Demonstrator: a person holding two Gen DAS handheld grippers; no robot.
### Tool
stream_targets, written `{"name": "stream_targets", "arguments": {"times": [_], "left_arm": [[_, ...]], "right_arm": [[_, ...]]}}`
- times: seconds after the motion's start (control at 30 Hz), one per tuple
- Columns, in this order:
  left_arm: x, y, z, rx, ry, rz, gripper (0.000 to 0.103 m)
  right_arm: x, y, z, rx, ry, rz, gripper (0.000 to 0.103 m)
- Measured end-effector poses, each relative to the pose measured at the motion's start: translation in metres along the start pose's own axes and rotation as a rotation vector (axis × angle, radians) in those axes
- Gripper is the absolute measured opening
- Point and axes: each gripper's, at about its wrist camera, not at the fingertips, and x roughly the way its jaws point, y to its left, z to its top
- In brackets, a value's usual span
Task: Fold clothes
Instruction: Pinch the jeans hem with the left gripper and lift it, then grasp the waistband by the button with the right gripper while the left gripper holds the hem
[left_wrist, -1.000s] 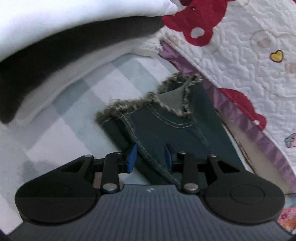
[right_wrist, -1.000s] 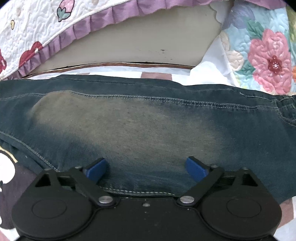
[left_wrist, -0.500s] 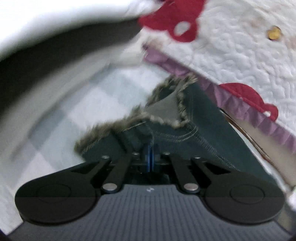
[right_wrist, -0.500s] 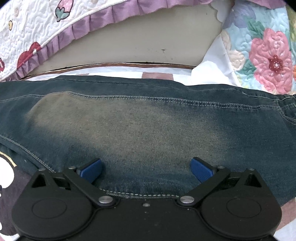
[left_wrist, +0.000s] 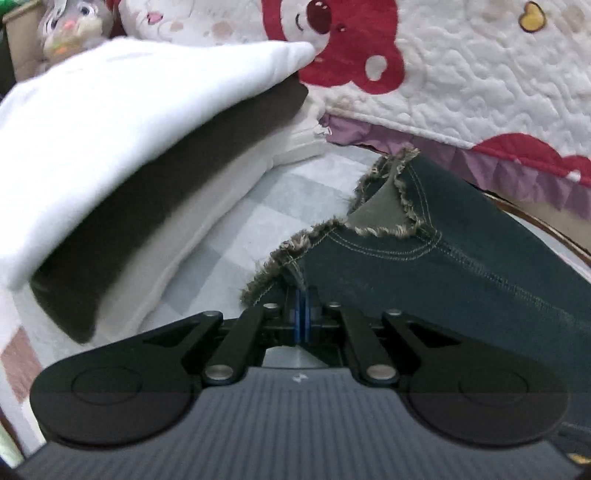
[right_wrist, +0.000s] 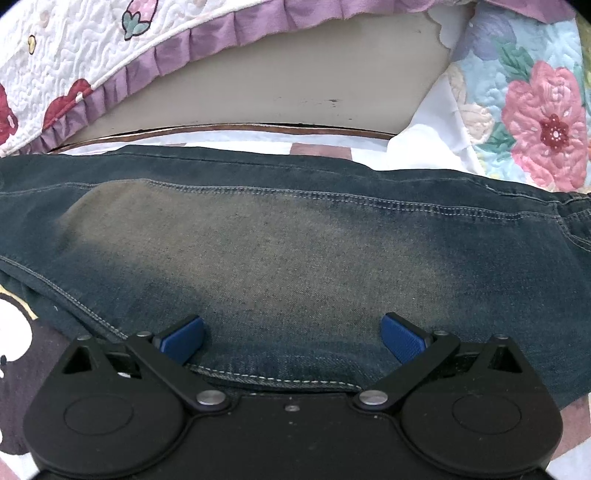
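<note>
Dark blue jeans (left_wrist: 424, 266) with frayed leg ends lie on a checked sheet. My left gripper (left_wrist: 302, 314) is shut on the near frayed leg end (left_wrist: 295, 273) and holds it slightly lifted. In the right wrist view the faded leg of the jeans (right_wrist: 277, 251) lies flat across the view. My right gripper (right_wrist: 293, 332) is open, its blue pads (right_wrist: 184, 338) spread wide just over the near edge of the denim.
A stack of folded white and dark clothes (left_wrist: 129, 147) lies to the left. A white quilt with red bears and a purple frill (left_wrist: 461, 96) lies behind the jeans. A floral cushion (right_wrist: 532, 110) sits at the far right. A dark printed garment (right_wrist: 22, 350) lies at the near left.
My left gripper closed on the frayed leg end and has lifted and pulled it back a little. My right gripper stayed open and barely moved.
</note>
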Motion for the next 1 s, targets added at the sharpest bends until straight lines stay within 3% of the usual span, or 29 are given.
{"name": "stream_targets", "arguments": {"times": [0.07, 0.2, 0.23, 0.33, 0.47, 0.57, 0.63, 0.67, 0.77, 0.9, 1.0], "left_arm": [[0.001, 0.0, 0.0, 0.004, 0.012, 0.023, 0.004], [-0.012, 0.007, 0.005, 0.032, -0.031, 0.14, 0.005], [-0.015, 0.008, 0.007, 0.027, -0.042, 0.123, 0.006], [-0.027, 0.004, 0.012, 0.002, -0.075, -0.068, 0.008], [-0.043, -0.06, 0.0, 0.103, -0.054, -0.335, 0.01], [-0.068, -0.127, -0.015, 0.21, 0.012, -0.591, 0.022], [-0.08, -0.169, -0.027, 0.306, 0.052, -0.733, 0.041], [-0.082, -0.186, -0.034, 0.341, 0.067, -0.779, 0.042], [-0.081, -0.219, -0.051, 0.4, 0.106, -0.833, 0.039], [-0.083, -0.251, -0.074, 0.495, 0.134, -0.908, 0.04], [-0.071, -0.275, -0.095, 0.53, 0.264, -0.848, 0.041]], "right_arm": [[0.0, 0.0, 0.001, 0.0, 0.009, -0.002, 0.103], [-0.003, 0.001, 0.001, -0.004, 0.022, -0.002, 0.103], [-0.005, 0.001, 0.0, -0.009, 0.026, 0.0, 0.103], [-0.024, -0.017, -0.003, 0.067, -0.019, -0.031, 0.094], [-0.055, -0.064, -0.013, 0.3, -0.124, -0.107, 0.094], [-0.077, -0.1, -0.02, 0.475, -0.204, -0.165, 0.094], [-0.093, -0.123, -0.025, 0.592, -0.257, -0.203, 0.091], [-0.1, -0.135, -0.033, 0.661, -0.288, -0.19, 0.09], [-0.115, -0.16, -0.059, 0.84, -0.356, -0.131, 0.086], [-0.121, -0.167, -0.074, 0.937, -0.328, -0.159, 0.087], [-0.11, -0.182, -0.089, 0.997, -0.312, -0.14, 0.087]]}}
